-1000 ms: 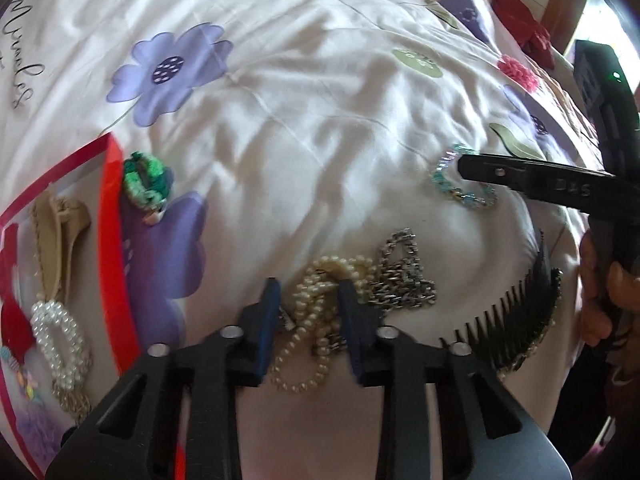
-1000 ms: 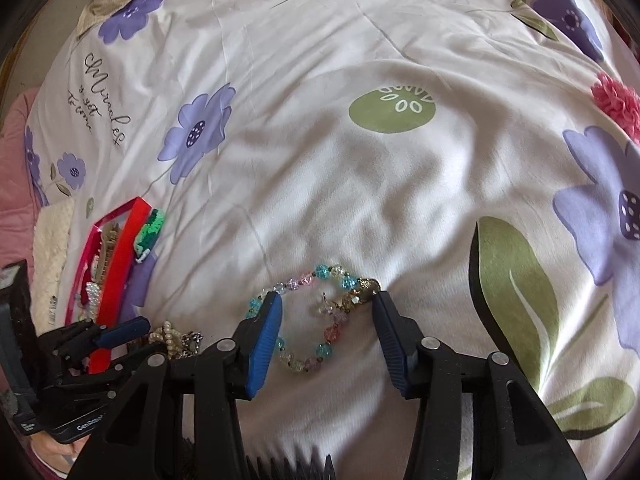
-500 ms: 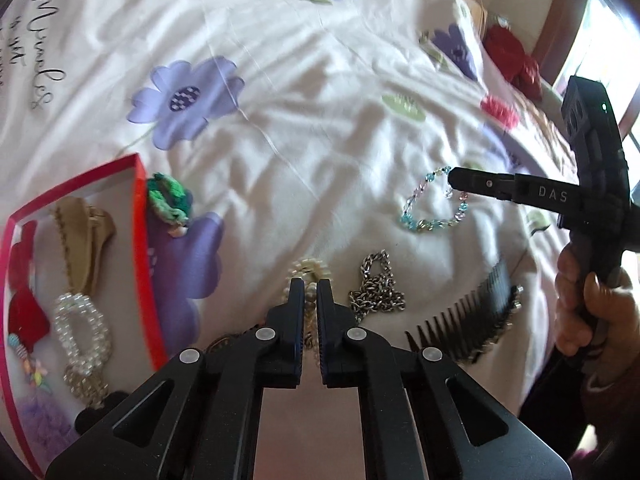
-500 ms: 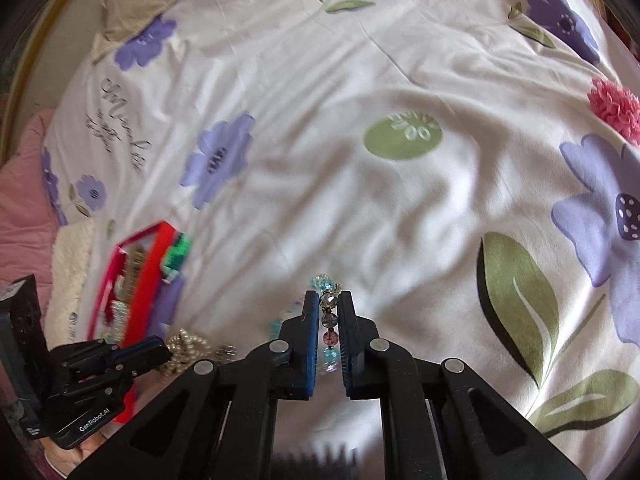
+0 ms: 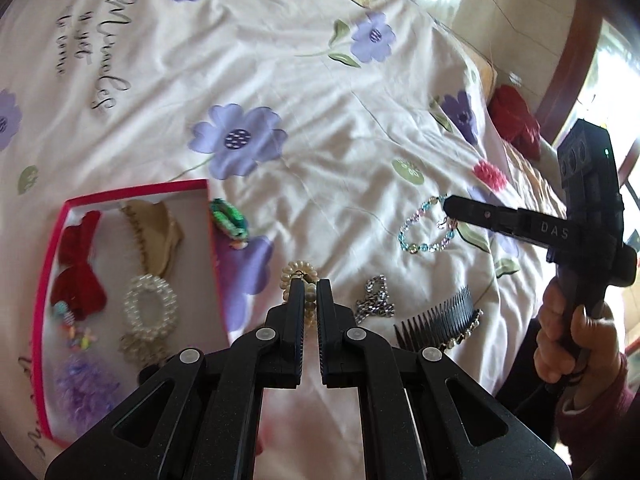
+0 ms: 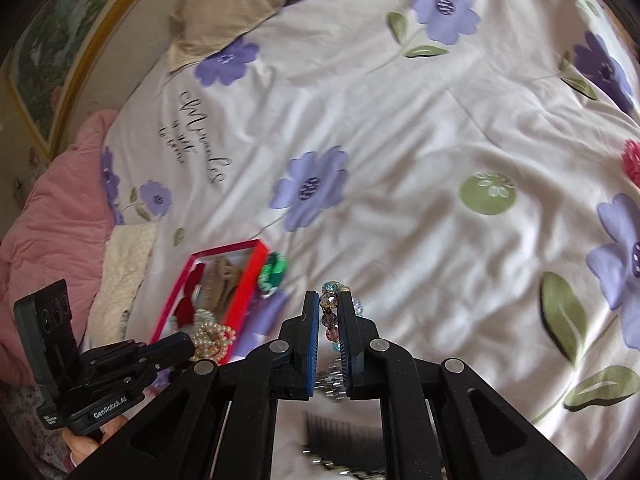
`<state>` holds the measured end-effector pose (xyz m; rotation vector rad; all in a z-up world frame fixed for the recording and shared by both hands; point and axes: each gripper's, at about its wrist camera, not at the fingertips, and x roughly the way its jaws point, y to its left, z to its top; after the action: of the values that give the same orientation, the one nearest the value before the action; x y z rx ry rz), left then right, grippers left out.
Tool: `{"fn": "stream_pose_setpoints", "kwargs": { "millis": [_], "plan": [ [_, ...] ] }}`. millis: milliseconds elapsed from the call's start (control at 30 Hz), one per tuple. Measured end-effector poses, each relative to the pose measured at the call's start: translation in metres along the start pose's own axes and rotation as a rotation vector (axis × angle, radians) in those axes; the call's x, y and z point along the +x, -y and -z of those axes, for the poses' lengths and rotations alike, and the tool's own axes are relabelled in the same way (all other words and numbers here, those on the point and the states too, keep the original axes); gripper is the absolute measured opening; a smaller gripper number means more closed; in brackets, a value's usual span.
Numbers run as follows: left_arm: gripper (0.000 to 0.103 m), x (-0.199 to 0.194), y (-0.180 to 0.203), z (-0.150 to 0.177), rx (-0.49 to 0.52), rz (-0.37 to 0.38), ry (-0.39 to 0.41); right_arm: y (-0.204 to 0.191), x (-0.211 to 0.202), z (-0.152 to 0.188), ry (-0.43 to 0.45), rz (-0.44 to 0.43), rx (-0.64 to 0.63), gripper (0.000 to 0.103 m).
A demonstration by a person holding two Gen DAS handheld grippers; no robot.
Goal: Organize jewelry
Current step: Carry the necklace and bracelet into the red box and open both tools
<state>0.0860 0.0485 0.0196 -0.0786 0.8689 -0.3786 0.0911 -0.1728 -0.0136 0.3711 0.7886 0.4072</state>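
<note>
My left gripper (image 5: 308, 286) is shut on a cream pearl necklace (image 5: 297, 270), lifted just off the flowered bedspread, beside a red-rimmed box (image 5: 136, 191). The right wrist view shows the left gripper (image 6: 188, 342) with the pearls (image 6: 210, 338) hanging at its tip. My right gripper (image 6: 329, 300) is shut on a bracelet of coloured glass beads (image 6: 331, 314). Seen from the left wrist, the bracelet (image 5: 424, 246) dangles as a loop from the right gripper (image 5: 450, 205), which a hand holds at the right.
The box holds a red bow (image 5: 78, 276), a tan hair claw (image 5: 158, 232), a pearl bracelet (image 5: 150, 306) and small pieces. A green scrunchie (image 5: 229, 222) lies by its right wall (image 6: 245, 292). A silver chain (image 5: 374, 300) and black comb (image 5: 436, 320) lie on the bedspread.
Both grippers stood open around their pieces a second ago. Each has since shut, the left on the pearls and the right on the bead bracelet, and both have risen from the bedspread.
</note>
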Motion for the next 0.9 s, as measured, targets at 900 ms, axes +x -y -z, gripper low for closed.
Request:
{"fn": "stream_pose_setpoints", "kwargs": {
  "millis": [900],
  "plan": [
    [0.004, -0.08, -0.126, 0.055, -0.295, -0.109, 0.104, -0.139, 0.054, 0.04, -0.141, -0.189, -0.177, 0.009]
  ]
}}
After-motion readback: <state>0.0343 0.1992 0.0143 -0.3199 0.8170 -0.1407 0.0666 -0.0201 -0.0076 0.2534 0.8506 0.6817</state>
